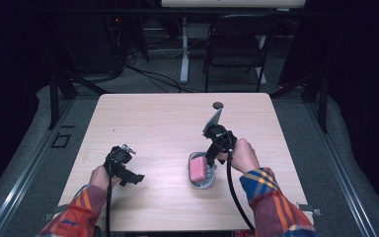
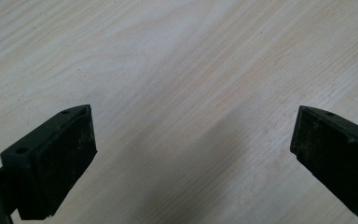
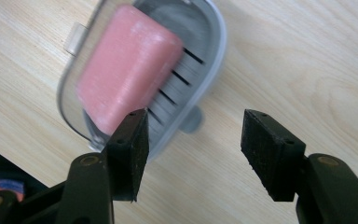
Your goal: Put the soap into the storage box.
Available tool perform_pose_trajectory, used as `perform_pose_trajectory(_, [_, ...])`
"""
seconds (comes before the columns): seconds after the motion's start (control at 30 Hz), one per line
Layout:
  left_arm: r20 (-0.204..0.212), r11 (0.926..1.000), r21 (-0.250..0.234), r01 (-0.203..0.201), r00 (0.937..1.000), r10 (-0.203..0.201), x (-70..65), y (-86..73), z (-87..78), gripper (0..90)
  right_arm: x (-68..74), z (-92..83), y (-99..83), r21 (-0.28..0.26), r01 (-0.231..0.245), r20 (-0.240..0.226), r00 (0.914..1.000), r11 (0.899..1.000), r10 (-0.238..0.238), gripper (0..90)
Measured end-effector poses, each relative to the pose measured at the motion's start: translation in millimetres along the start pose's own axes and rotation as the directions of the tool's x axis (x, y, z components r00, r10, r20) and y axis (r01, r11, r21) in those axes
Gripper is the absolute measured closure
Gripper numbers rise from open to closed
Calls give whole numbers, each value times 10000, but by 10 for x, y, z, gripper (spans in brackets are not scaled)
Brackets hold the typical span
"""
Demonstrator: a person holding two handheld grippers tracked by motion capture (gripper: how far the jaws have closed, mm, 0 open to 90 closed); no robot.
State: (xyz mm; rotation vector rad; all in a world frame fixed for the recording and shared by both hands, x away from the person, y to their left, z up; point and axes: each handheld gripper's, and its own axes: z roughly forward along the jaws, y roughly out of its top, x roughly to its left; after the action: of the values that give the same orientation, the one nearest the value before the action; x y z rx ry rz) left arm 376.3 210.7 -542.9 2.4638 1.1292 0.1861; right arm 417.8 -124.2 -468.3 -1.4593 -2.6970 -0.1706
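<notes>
Pink soap (image 3: 128,65) just beyond right tool (image 3: 193,154)

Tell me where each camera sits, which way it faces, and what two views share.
High view: above the person's side, looking forward and down on the table; forearms, hands, left gripper and right gripper show.
Left gripper view: rides the left gripper, looking down at bare tabletop between open jaws.
Right gripper view: rides the right gripper, jaws open, looking at the pink soap in the grey soap dish.
Shared: the soap and dish appear in the high view too.
</notes>
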Motion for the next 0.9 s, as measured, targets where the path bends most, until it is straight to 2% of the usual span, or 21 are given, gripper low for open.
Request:
perform_pose_trajectory(0.1, [-12,10000,-22,7,10000,-7,0,-1,-3,1,-67,-45,-64,-163,-68,133,9999,9998,70,388])
perform_pose_trajectory(0.13, [-17,10000,-24,17,10000,-17,1,-2,-4,1,-84,-45,-97,-405,-178,70,9998,9990,181,374])
perform_pose_trajectory(0.2, [-18,10000,-23,20,10000,-20,1,-2,-4,1,-134,-95,-144,-231,-101,220,9997,9997,107,347])
perform_pose_trajectory(0.27, [-25,10000,-39,22,10000,-22,-2,0,-3,1,-186,-111,-227,-479,-270,271,9992,9985,283,299])
perform_pose_trajectory(0.33, [-51,10000,-65,29,10000,-30,-3,-1,0,1,-236,-144,-270,-515,-168,324,9993,9985,185,262])
perform_pose_trajectory(0.37, [-14,10000,-41,35,10000,-35,0,-2,-2,1,-293,-176,-343,-740,-296,323,9990,9968,321,226])
perform_pose_trajectory(0.47, [-12,10000,-27,68,10000,-68,1,-2,0,1,-355,-210,-422,-941,-343,353,9987,9950,378,205])
perform_pose_trajectory(0.5, [-11,10000,-22,62,10000,-62,1,-2,2,1,-397,-234,-502,-1145,-388,386,9983,9927,435,172])
perform_pose_trajectory(0.6, [-21,10000,-40,56,10000,-56,-2,-2,0,1,-434,-243,-581,-1277,-439,495,9975,9908,505,149])
perform_pose_trajectory(0.67, [-41,10000,-70,61,10000,-61,0,-3,-6,1,-502,-257,-665,-1090,-316,637,9972,9935,387,136])
perform_pose_trajectory(0.7, [-43,9999,-96,84,10000,-84,0,-5,-8,1,-507,-242,-688,-1283,-461,571,9969,9907,538,128])
perform_pose_trajectory(0.73, [-48,9999,-96,92,9999,-92,0,-6,-8,1,-553,-249,-735,-1176,-404,585,9972,9922,475,106])
perform_pose_trajectory(0.87, [-54,9999,-114,113,9999,-114,1,-6,-8,1,-672,-219,-896,-1285,-471,799,9951,9906,577,39])
perform_pose_trajectory(0.9, [-54,9999,-116,119,9999,-119,0,-6,-7,1,-692,-200,-940,-1562,-536,880,9938,9863,679,25])
